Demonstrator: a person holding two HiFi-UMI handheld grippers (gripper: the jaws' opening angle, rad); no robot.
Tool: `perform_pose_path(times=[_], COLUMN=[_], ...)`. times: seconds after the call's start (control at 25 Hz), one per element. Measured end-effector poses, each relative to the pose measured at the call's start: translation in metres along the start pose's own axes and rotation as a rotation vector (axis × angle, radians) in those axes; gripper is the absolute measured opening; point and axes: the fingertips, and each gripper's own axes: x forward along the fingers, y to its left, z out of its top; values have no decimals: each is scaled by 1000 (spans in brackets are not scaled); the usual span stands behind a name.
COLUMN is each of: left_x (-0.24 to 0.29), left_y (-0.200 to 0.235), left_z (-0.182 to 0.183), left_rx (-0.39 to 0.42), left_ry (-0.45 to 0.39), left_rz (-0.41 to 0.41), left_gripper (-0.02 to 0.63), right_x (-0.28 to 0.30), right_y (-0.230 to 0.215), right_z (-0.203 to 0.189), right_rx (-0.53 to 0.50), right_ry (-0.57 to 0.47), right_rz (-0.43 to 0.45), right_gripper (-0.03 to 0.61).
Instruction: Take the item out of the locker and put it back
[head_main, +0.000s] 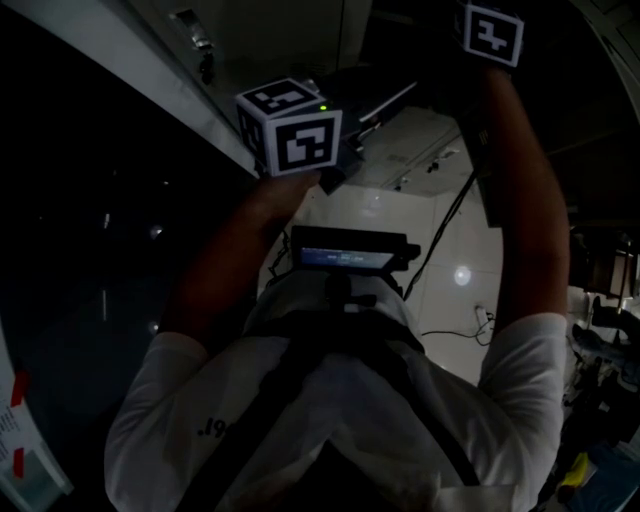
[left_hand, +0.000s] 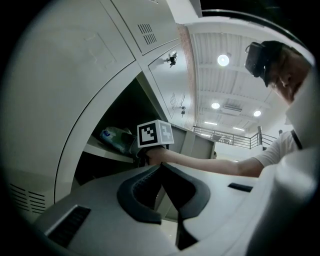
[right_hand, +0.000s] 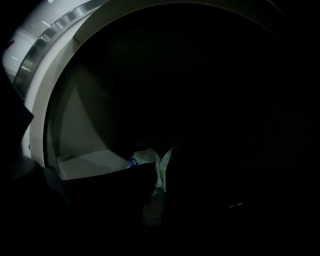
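In the left gripper view an open locker compartment (left_hand: 120, 107) holds a crumpled clear plastic packet (left_hand: 114, 139) with blue print on its shelf (left_hand: 107, 154). The right gripper's marker cube (left_hand: 155, 134) sits at the compartment's mouth, right against the packet. In the right gripper view the right gripper (right_hand: 159, 181) is very dark; a thin pale fold of the packet (right_hand: 146, 157) is pinched between its jaws. The left gripper (left_hand: 161, 167) hangs back outside the locker, jaws together with nothing in them. The head view is dim and shows both marker cubes (head_main: 290, 125) (head_main: 492, 35).
The compartment's open grey door (left_hand: 55, 85) fills the left of the left gripper view. Closed lockers with vents (left_hand: 146, 34) and a key lock (left_hand: 172, 59) stand above. The person's bare arm (left_hand: 215, 165) reaches across. A railing (left_hand: 235, 137) and ceiling lights lie beyond.
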Motion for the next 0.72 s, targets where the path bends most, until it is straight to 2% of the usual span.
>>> perform_pose_path(times=[0.24,0.48,0.6,0.72], left_x=[-7,-10,-10,-11], left_y=[0,1,0,1], left_z=[-3,-1,-2,-3], left_rx=[-9,-13,-17,-22], left_ry=[3,2,5,6], left_rz=[13,10,0,-8], left_gripper=[0,0,0,0], right_x=[5,-1,-8,-16], right_y=[5,4,4,6], right_z=[-6,3,8,13], right_rx=[-6,21,30,40], right_ry=[21,-27,-57,-80], right_rz=[24,48,52,55], right_gripper=[36,213,259,267])
